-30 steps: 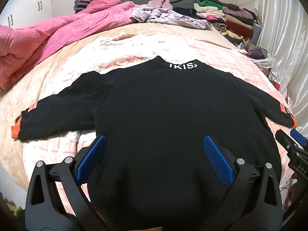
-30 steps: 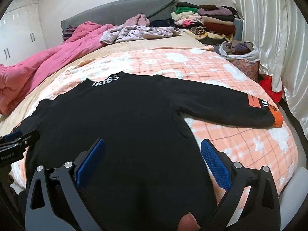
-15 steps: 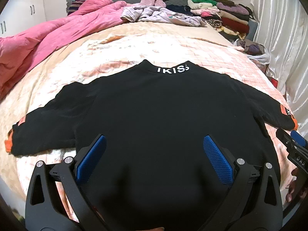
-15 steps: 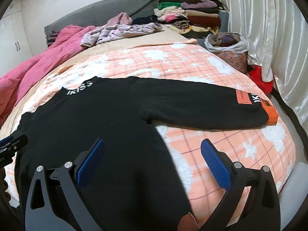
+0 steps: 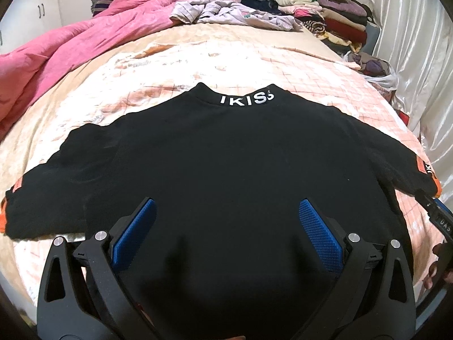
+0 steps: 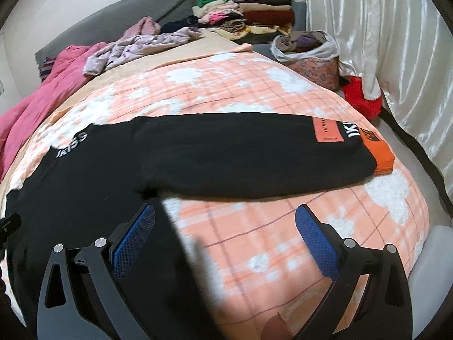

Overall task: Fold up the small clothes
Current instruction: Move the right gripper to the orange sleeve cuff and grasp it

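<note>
Blue textured pads line both pairs of fingers, and both pairs stand spread wide with nothing between them. The left gripper [image 5: 226, 226] hangs over the lower body of the black sweater [image 5: 226, 170], near the hem at the bed's near edge, its pads [image 5: 136, 235] straddling the middle of the garment; no cloth is pinched. The right gripper [image 6: 225, 236] hovers off to the garment's right side: its left pad is over the black side edge, its right pad over bare quilt, so the side seam lies roughly between the fingers. Judgement: this placement suits a reach toward the right sleeve [image 6: 254, 158] or the side edge, as the first inward fold. The sweater lies flat, collar with white lettering [image 5: 246, 99] pointing away, both sleeves spread outward, the right one ending in an orange cuff [image 6: 380, 155] beside an orange patch. Laying it out like this exposes seams and cuffs for folding; no fold looks made yet. Under it is the peach checked quilt [image 6: 254, 90], a soft surface, so a pinch would likely need to press down a little to catch only the knit. Farther off: a pink duvet [image 5: 70, 45], loose lilac clothes [image 5: 226, 14], and a stack of folded clothes [image 6: 249, 11] by the curtain, probably the finished pile.
</note>
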{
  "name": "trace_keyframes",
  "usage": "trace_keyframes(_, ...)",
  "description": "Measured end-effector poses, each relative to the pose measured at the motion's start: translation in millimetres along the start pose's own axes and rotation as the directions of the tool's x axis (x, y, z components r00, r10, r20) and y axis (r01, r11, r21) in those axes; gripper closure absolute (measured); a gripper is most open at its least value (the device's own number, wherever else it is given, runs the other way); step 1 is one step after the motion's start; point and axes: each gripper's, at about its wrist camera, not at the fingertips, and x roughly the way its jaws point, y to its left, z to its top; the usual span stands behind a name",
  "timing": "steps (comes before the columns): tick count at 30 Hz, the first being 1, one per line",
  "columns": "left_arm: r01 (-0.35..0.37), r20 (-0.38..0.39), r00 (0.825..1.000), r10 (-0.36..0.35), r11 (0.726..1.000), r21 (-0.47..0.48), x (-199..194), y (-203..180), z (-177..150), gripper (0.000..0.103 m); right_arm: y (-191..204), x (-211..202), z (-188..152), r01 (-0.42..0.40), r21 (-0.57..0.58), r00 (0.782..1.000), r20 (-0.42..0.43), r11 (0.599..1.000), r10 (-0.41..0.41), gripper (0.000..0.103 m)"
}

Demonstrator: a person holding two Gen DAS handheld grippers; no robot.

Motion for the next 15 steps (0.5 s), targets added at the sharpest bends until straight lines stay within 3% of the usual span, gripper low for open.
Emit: trace_keyframes(15,0.014,-0.028,1.000,-0.014,1.000,0.012,32,-2,20,0.008,-97,23,14,0.127,0.205,0.992,-0.042,0.970,-0.121,0.004)
